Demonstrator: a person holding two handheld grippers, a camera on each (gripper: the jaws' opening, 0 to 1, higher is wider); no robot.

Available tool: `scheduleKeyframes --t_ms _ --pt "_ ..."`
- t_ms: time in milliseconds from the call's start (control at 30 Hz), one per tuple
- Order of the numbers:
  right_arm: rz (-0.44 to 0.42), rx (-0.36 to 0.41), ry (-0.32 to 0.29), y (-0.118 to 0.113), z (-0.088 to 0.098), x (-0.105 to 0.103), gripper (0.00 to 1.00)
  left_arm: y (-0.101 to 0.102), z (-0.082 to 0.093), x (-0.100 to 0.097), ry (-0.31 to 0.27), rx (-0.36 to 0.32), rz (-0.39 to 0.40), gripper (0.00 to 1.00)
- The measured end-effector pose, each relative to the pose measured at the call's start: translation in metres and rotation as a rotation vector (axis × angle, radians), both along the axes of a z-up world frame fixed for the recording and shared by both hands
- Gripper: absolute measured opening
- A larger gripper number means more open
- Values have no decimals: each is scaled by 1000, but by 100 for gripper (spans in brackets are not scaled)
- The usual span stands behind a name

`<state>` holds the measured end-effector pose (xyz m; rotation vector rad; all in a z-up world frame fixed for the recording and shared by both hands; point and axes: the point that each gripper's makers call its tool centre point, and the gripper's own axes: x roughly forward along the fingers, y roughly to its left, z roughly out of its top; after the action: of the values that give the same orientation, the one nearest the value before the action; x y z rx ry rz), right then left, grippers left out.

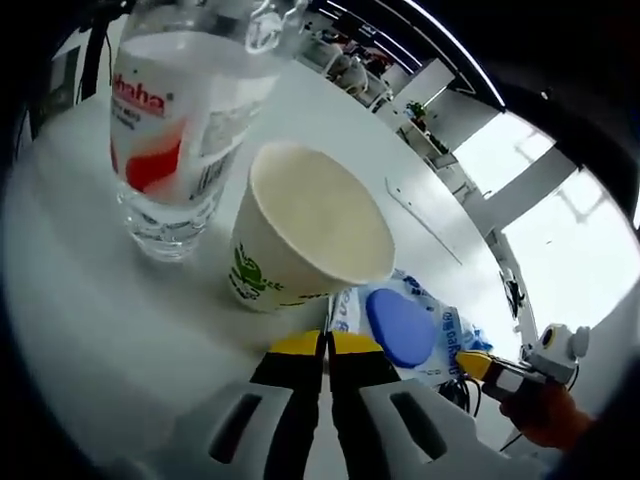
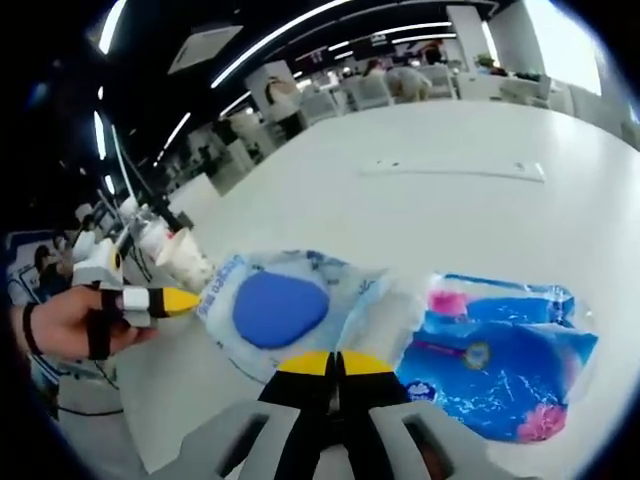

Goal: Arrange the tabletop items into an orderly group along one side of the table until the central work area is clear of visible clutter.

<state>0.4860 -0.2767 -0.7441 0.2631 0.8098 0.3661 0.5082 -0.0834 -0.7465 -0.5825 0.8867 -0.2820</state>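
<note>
Surface point(image 1: 90, 300): white and smooth, carrying all the things; it runs on far beyond them in the right gripper view point(image 2: 480, 210).
Wipes pack point(image 2: 290, 305): the landmark here; a clear-and-white soft pack with a blue oval lid, lying flat on the surface. In the left gripper view point(image 1: 405, 325) it lies just past the claw tips, to their right.
Cup point(image 1: 300, 230): a paper cup with green print, tipped so its open mouth faces the camera, its rim just beside the wipes pack, maybe touching it; whether it does cannot be told.
Bottle point(image 1: 180, 120): clear plastic with a red-and-white label, upright on the far side of the cup from the wipes pack, close beside the cup.
Blue pack point(image 2: 505, 365): a blue soft pack with pink marks, flat on the surface, right against the wipes pack on the side away from the cup.
Left claw point(image 1: 326, 345): yellow tips pressed together with nothing between them, sitting just short of the cup and the wipes pack. Seen from the right gripper view point(image 2: 175, 300), a hand point(image 2: 65, 325) holds it with its tip at the edge of the wipes pack.
Right claw point(image 2: 335, 362): yellow tips closed on each other, empty, resting at the near edge of the wipes pack.
</note>
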Motion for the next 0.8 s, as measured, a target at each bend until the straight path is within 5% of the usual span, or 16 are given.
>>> scheduleKeyframes --t_ms 400,800 --pt "-7 -18 3 -2 -2 3 2 1 1 2 1 -14 18 0" --pt "-29 -34 2 -5 0 -4 12 11 5 3 -14 3 10 12"
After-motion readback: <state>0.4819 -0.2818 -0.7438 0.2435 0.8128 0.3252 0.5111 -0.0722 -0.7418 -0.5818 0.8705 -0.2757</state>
